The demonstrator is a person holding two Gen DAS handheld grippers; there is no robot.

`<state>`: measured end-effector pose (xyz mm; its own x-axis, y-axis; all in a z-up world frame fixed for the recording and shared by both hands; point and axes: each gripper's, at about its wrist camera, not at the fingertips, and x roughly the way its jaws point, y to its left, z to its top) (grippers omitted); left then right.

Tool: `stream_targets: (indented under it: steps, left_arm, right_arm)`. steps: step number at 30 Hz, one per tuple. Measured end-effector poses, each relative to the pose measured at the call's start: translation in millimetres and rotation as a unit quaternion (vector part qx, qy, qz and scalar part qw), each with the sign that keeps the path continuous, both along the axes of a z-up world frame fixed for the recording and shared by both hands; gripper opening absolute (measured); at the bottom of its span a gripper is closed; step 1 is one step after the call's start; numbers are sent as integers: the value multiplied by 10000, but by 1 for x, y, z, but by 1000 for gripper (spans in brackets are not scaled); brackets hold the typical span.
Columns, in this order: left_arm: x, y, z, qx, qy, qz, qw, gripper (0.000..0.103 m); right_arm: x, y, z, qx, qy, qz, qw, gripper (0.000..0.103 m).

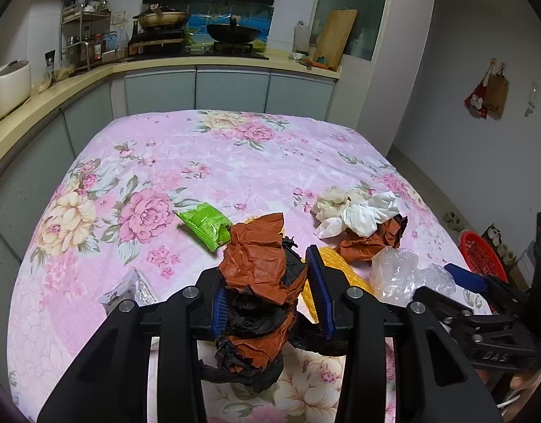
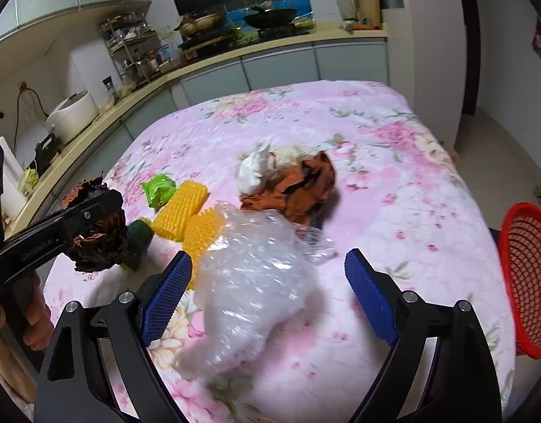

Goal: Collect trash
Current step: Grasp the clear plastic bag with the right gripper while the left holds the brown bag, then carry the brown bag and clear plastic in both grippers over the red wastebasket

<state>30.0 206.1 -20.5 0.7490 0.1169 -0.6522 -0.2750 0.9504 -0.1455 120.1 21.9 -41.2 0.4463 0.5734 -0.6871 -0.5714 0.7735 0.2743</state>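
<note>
Left wrist view
Left gripper [image 1: 270, 292]: jaws clamped on a crumpled wad of brown and black paper [image 1: 259, 275], held up above the tablecloth [image 1: 200, 162].
Handling: the wad looks light and soft, likely to crush and to shed loose flaps; a grip across its thick middle seems safest.
Around the wad: a green wrapper [image 1: 205, 225] lies just beyond it to the left; yellow spiky rollers [image 1: 337, 264] peek out behind it on the right.
Further right of the wad: a pile of white tissue [image 1: 355, 211] on more brown paper [image 1: 369, 243], and a clear plastic bag [image 1: 404, 275].

Right wrist view
Right gripper [image 2: 266, 296]: jaws spread wide, holding nothing, the clear plastic bag [image 2: 256, 282] lying between them on the cloth.
Handling: the bag looks thin, slippery and springy; bunching its bulk would probably hold better than pinching an edge.
In the way: the yellow rollers [image 2: 185, 211] touch the bag's far left side and could get caught.
Beyond the bag: the tissue and brown paper pile [image 2: 288, 179].
Right of the bag: a red basket [image 2: 527, 282] off the table's edge, likely where trash goes.
Left of the bag: the left gripper [image 2: 90, 222] gripping its wad.
</note>
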Motion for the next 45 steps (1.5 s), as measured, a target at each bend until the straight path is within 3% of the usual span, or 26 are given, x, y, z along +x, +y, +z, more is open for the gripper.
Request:
stream_targets:
  steps: [6, 12, 17, 34, 45]
  left_arm:
    - [-1, 1, 1, -26, -25, 35, 10000, 38]
    - [-2, 3, 3, -38, -42, 52, 10000, 38]
    - [-2, 2, 2, -15, -27, 12, 10000, 38]
    - [1, -13, 19, -6, -258, -78, 9996, 38]
    - [26, -59, 50, 43, -651, -415, 9970, 38]
  right_arm:
    - [2, 13, -15, -88, 267, 208, 9994, 84]
    - [4, 8, -17, -73, 337, 242, 9991, 56]
    - [3, -4, -6, -16, 186, 245, 9995, 46]
    - [9, -59, 51, 422, -597, -249, 9970, 45]
    - [16, -94, 71, 406, -1084, -785, 9902, 45]
